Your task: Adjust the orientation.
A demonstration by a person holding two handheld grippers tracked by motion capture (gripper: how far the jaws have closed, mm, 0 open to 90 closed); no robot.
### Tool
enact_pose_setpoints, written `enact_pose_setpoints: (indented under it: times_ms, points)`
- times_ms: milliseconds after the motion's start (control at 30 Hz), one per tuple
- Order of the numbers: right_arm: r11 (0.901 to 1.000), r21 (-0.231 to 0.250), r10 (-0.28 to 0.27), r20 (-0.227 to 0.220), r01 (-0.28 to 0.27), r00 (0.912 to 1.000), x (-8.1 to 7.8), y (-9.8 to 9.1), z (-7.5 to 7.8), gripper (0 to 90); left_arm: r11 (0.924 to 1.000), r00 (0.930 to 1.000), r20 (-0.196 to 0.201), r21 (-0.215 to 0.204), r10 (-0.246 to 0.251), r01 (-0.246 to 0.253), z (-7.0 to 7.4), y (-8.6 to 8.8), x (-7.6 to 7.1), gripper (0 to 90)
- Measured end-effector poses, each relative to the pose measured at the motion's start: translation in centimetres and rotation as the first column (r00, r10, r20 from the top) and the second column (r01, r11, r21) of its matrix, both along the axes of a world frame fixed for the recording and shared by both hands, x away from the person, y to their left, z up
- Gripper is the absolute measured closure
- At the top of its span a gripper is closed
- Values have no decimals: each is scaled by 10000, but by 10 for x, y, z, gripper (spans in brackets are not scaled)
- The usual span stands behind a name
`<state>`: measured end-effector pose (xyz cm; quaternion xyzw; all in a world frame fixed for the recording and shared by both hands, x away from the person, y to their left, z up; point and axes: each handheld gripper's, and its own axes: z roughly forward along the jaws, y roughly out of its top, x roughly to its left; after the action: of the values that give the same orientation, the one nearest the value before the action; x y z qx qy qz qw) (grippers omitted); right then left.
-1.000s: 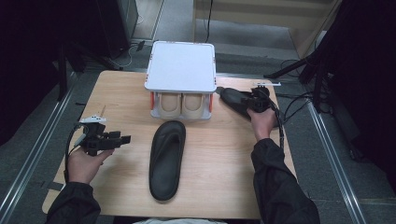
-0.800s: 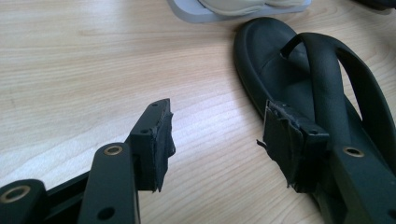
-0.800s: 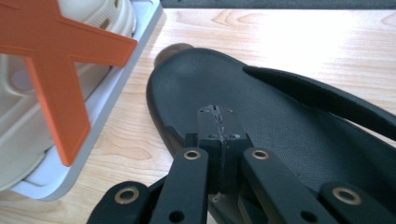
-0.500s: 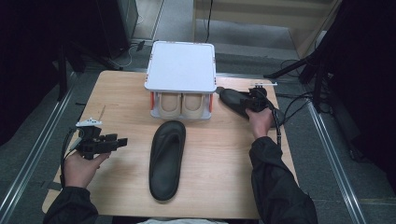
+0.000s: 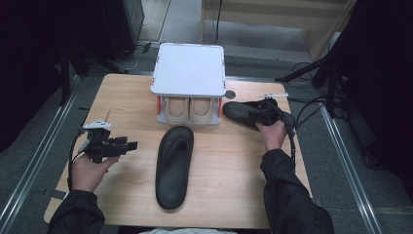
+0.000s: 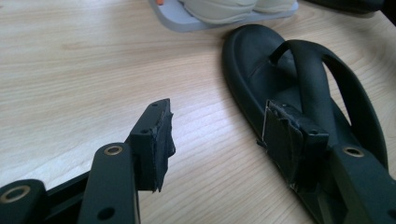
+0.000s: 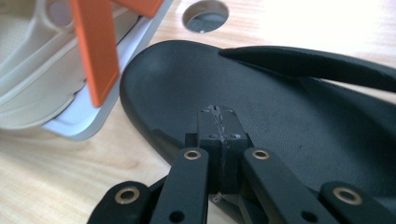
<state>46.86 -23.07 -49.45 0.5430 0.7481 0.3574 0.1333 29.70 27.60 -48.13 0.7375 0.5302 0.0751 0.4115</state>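
Observation:
A black flip-flop (image 5: 174, 165) lies lengthwise in the middle of the wooden table (image 5: 126, 97). A second black flip-flop (image 5: 241, 112) lies to the right of the shoe rack. My right gripper (image 5: 259, 114) is over that second flip-flop, and the right gripper view has its jaws shut (image 7: 218, 116), pad against pad, just above the footbed (image 7: 299, 116) near its rim, with nothing between them. My left gripper (image 5: 125, 145) is held at the left of the table, pointing at the middle flip-flop. It stands open (image 6: 219, 121) above bare wood, with that flip-flop (image 6: 261, 65) just beyond its right jaw.
A small shoe rack with a white top (image 5: 189, 68) stands at the back centre, with a beige pair of shoes (image 5: 189, 109) on its lower shelf. Its orange post (image 7: 95, 46) is close to the right gripper. A round hole (image 7: 205, 14) is in the table behind the flip-flop.
My right hand has shifted a little toward the near side over the second flip-flop, its jaws staying shut. The left gripper has hardly moved.

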Motion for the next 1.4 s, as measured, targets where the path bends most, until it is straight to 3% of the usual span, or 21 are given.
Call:
enact_pose_setpoints:
  times_ms: [333, 667, 800, 1100, 1200, 1400]
  points:
    - [9992, 4, 406, -151, -406, 9991, -21, -9, 1, 900, 9989, 9989, 2, -1, -465, 465, 1, -11, 15, 428]
    - [9976, -80, 683, -214, -685, 9974, -40, -17, 2, 900, 9984, 9987, 81, -250, -497, 499, 5, -13, 26, 430]
    - [9977, -63, 674, -263, -676, 9974, -45, -20, 2, 900, 9975, 9975, 69, -71, -702, 703, 5, -16, 28, 430]
    - [9977, 323, 580, 510, -597, 9970, -63, -29, 26, 900, 9974, 9975, 57, -125, -711, 712, 6, -18, 33, 430]
    - [9981, 192, 565, 752, -581, 9956, -73, -34, 34, 900, 9974, 9975, 37, -148, -707, 707, 6, -18, 32, 429]
    - [9995, 223, 203, 864, -223, 9961, -88, -51, 33, 900, 9973, 9974, 56, -112, -723, 724, 6, -18, 32, 429]
